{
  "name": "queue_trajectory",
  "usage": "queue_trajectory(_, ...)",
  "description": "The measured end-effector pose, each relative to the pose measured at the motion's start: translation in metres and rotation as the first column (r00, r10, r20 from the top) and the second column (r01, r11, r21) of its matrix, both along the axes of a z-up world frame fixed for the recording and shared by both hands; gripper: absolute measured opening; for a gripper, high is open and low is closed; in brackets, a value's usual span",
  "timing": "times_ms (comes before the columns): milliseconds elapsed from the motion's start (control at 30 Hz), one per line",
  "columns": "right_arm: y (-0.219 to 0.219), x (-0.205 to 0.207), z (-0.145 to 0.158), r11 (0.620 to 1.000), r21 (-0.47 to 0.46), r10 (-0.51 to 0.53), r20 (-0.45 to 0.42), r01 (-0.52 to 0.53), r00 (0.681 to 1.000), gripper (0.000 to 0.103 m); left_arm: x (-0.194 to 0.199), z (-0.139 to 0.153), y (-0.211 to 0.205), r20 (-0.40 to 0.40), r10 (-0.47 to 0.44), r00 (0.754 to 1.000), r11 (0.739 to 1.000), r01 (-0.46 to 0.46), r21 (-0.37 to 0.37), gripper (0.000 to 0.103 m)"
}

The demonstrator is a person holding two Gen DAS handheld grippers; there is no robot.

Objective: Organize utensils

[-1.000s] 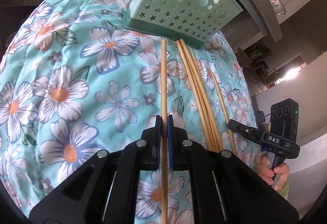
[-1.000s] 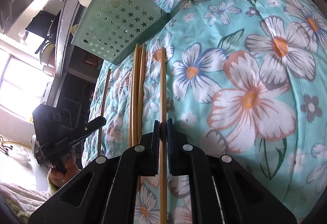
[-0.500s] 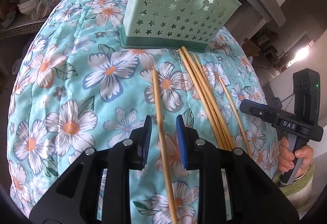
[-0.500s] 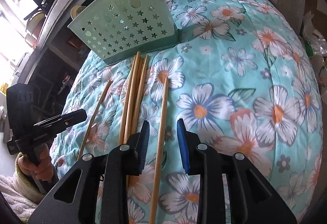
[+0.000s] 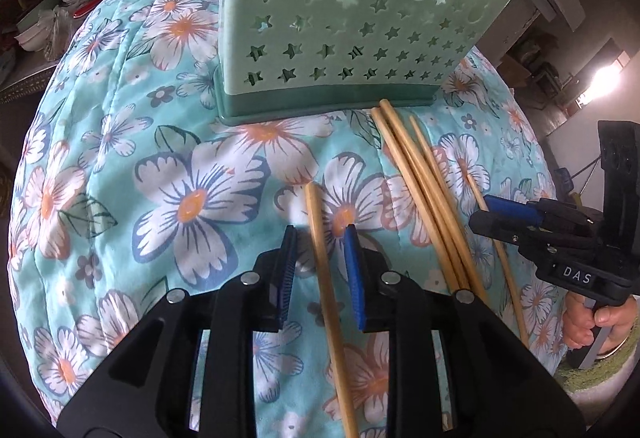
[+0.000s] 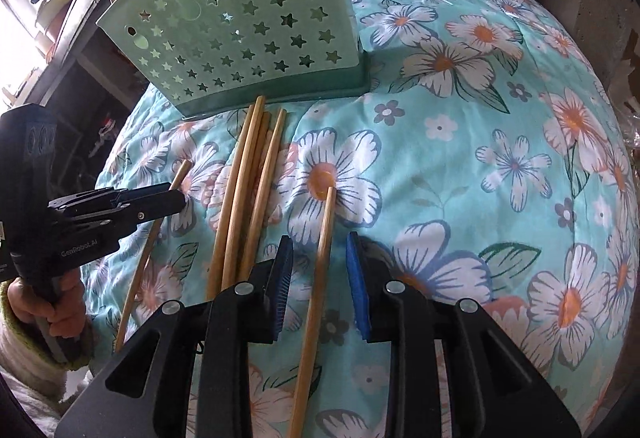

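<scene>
Since both claws have just been opening, each now stands apart astride a stick without pinching it. The left gripper (image 5: 320,234) straddles the left chopstick (image 5: 326,278), and the right gripper (image 6: 320,242) straddles the right chopstick (image 6: 317,278). Both sticks lie flat on the floral cloth (image 5: 140,142), pointing toward 12 o'clock at the green holder (image 5: 340,30). The bundle of chopsticks (image 5: 424,190) lies between them, at 2 o'clock from the left claw.

This reads as a release, though the pads' clearance is hard to judge through the fisheye. To do it well, lift each claw straight off so no pad drags its stick askew. Keep away from the bundle, since a nudge would likely roll it on the soft cloth.
</scene>
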State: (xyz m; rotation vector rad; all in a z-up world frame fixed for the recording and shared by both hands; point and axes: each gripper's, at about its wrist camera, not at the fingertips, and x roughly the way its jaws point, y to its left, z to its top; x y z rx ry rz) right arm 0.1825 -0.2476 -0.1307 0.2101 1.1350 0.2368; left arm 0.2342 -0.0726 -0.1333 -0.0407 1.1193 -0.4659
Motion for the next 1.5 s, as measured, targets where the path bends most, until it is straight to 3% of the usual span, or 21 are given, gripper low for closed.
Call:
queue_trajectory(133, 0.005, 0.004, -0.001, 0.999, -0.032, 0.005, 0.004, -0.005, 1.0, 0.02, 0.003, 0.001, -0.007, 0.027, -0.005, 1.0, 0.999, 0.004, 0.04, 0.022)
queue_trajectory(300, 0.006, 0.007, -0.002, 0.999, -0.043, -0.01, 0.018, 0.011, 1.0, 0.009, 0.006, 0.0, -0.012, 0.063, 0.019, 0.998, 0.997, -0.023, 0.069, 0.011)
queue_trajectory(500, -0.005, 0.004, 0.013, 0.998, 0.026, -0.062, 0.059, 0.061, 0.996, 0.006, 0.009, 0.009, 0.001, 0.05, 0.069, 0.996, 0.998, -0.069, -0.01, 0.006)
queue_trajectory(867, -0.018, -0.029, 0.099, 0.993, 0.081, -0.108, 0.278, 0.088, 0.954, 0.006, -0.029, 0.099, 0.042, 0.222, 0.097, 0.97, 0.976, -0.048, -0.213, 0.006)
queue_trajectory(1333, -0.028, -0.083, 0.169, 0.99, 0.082, -0.137, 0.471, 0.112, 0.871, 0.006, -0.075, 0.17, 0.054, 0.364, 0.091, 0.927, 0.962, 0.012, -0.272, 0.006)
queue_trajectory(1500, -0.031, -0.094, 0.187, 0.989, 0.096, -0.147, 0.523, 0.114, 0.84, 0.006, -0.076, 0.209, 0.059, 0.46, 0.12, 0.88, 0.954, 0.025, -0.298, 0.006)
